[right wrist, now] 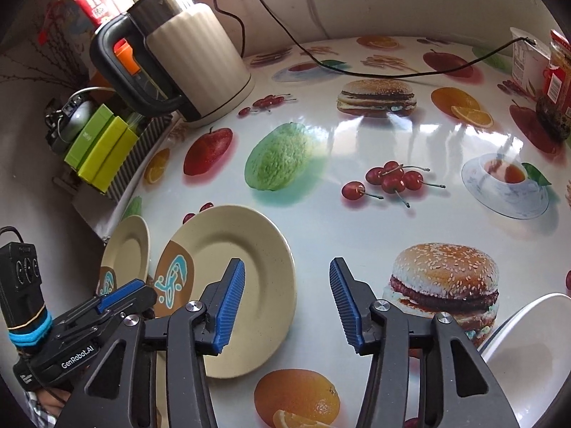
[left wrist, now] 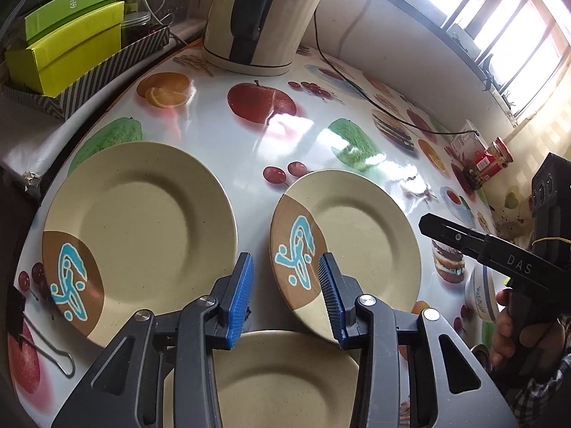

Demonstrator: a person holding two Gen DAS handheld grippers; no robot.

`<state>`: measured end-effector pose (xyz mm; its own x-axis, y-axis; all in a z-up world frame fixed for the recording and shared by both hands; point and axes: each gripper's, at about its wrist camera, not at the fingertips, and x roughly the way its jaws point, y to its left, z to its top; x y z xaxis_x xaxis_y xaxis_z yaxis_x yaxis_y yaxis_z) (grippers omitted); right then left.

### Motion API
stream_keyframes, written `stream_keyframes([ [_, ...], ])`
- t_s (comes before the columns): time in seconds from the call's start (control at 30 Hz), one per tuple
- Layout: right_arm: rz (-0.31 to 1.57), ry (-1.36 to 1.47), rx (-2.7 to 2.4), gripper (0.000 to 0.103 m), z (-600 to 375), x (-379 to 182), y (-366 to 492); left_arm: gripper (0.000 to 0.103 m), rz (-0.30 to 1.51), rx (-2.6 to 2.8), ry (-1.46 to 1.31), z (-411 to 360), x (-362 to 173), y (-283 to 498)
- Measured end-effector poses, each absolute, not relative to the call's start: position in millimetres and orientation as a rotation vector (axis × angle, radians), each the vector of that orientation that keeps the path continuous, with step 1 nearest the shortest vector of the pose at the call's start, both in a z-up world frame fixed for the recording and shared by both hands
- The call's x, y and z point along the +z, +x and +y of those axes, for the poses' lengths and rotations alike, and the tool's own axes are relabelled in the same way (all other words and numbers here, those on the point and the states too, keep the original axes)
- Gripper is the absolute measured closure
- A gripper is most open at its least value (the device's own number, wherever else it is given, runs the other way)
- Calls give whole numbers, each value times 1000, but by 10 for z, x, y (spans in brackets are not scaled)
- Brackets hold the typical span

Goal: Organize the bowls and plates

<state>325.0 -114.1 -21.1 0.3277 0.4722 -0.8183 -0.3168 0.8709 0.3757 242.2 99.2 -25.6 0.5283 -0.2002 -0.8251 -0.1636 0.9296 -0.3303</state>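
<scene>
Left wrist: left hand-held gripper point(left wrist: 285, 281) tilted down over plates point(left wrist: 142, 221), jaws apart; right hand-held gripper point(right wrist: 287, 292) likewise, empty.

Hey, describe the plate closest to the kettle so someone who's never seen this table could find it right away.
Start at the cream kettle at the back of the fruit-print table. In front of it lie three beige plates; take the big plate nearest the green boxes. It lies flat and clear of the others, its brown-and-blue patch towards the table edge.
</scene>
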Motion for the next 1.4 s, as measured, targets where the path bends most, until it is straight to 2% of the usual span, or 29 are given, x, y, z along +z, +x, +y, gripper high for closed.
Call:
stream_keyframes([
  [0.2, 1162, 181, 530, 60, -1120, -328, 3316, 71, 1038, -30, -408, 1000, -316, 2457],
  [0.33, 1171, 195, 526, 62, -1120, -378, 3345, 72, 1042, -29, -403, 991, -334, 2489],
  [0.47, 1182, 196, 528, 70, -1119, -412, 3360, 76, 1048, -27, -417, 997, -365, 2504],
  [0.57, 1186, 203, 523, 70, -1121, -424, 3369, 77, 1046, -30, -410, 971, -370, 2510],
  [0.77, 1201, 254, 539, 77, -1170, -467, 3393, 80, 1056, -34, -419, 978, -414, 2517],
  [1.0, 1211, 305, 575, 89, -1179, -479, 3401, 81, 1056, -35, -430, 981, -414, 2520],
  [1.4, 1225, 352, 591, 90, -1217, -498, 3415, 82, 1058, -44, -487, 1045, -435, 2521],
])
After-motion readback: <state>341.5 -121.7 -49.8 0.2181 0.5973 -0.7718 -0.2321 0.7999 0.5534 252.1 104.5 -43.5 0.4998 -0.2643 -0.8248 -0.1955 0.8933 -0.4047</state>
